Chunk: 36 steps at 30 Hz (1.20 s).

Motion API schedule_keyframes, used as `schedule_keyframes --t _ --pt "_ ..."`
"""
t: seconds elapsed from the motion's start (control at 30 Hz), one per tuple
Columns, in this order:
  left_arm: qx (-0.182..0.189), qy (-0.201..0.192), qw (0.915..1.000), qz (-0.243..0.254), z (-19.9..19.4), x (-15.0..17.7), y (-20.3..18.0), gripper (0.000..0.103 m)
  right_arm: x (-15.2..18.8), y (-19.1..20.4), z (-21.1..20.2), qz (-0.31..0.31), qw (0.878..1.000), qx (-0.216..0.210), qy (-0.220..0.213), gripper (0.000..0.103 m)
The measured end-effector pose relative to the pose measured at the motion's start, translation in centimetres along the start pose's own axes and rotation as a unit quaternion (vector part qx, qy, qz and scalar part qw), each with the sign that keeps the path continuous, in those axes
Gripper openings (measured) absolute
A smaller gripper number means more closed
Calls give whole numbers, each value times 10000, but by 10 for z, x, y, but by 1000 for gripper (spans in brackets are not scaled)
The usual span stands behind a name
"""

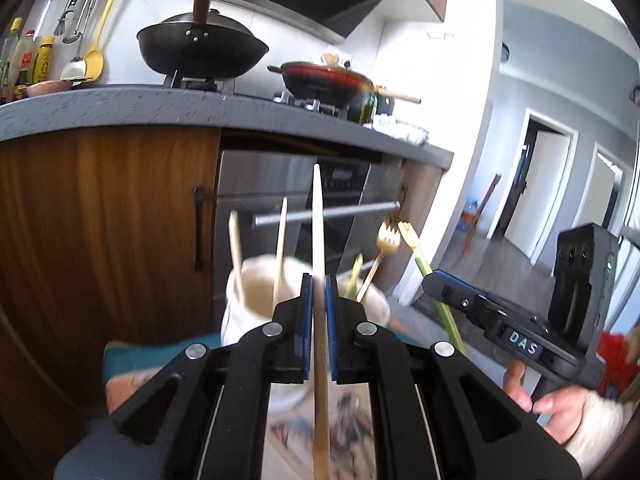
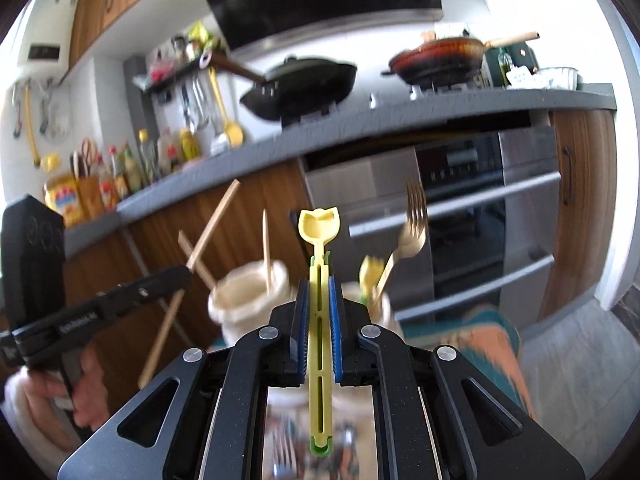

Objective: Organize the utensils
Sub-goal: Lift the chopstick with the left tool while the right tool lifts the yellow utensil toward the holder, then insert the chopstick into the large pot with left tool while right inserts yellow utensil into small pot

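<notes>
My left gripper is shut on a wooden chopstick that points up and forward, just in front of a cream cup holding two more wooden sticks. My right gripper is shut on a yellow-green plastic spork, held upright in front of two cups. The left cream cup holds a wooden stick; the right cup holds a gold fork and a yellow utensil. The right gripper also shows in the left wrist view, the left gripper in the right wrist view.
A grey countertop with a black wok and a red pan lies behind. A steel oven with bar handles and wooden cabinet doors stand close behind the cups. A colourful cloth lies under them.
</notes>
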State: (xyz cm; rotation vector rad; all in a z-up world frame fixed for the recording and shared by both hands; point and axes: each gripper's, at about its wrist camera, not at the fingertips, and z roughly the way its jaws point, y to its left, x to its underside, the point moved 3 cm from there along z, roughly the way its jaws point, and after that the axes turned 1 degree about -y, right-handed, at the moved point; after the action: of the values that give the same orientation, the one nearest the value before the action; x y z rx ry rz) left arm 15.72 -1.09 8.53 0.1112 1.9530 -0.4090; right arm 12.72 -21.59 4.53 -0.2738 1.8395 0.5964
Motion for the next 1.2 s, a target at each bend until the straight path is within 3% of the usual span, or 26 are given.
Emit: schedule_keyframes --t 0.17,0.33,0.53,0.77,1.2 --pt "14 -379 9993 -51 24 -26 1 6 -20 -12 33 299 9989 -248 -244 11" --pt "-138 -629 9979 -76 50 -40 7 6 -17 -14 64 401 9980 -348 -337 11" --pt "-400 -857 9955 93 64 -39 11 6 -10 -17 86 396 9984 -191 -348 11" --pt "-400 -906 9947 280 67 -26 9 6 -3 -16 97 297 9988 -49 -383 11" --pt "-512 -866 9946 266 36 2 17 6 21 -1 86 -420 9973 436 -423 11"
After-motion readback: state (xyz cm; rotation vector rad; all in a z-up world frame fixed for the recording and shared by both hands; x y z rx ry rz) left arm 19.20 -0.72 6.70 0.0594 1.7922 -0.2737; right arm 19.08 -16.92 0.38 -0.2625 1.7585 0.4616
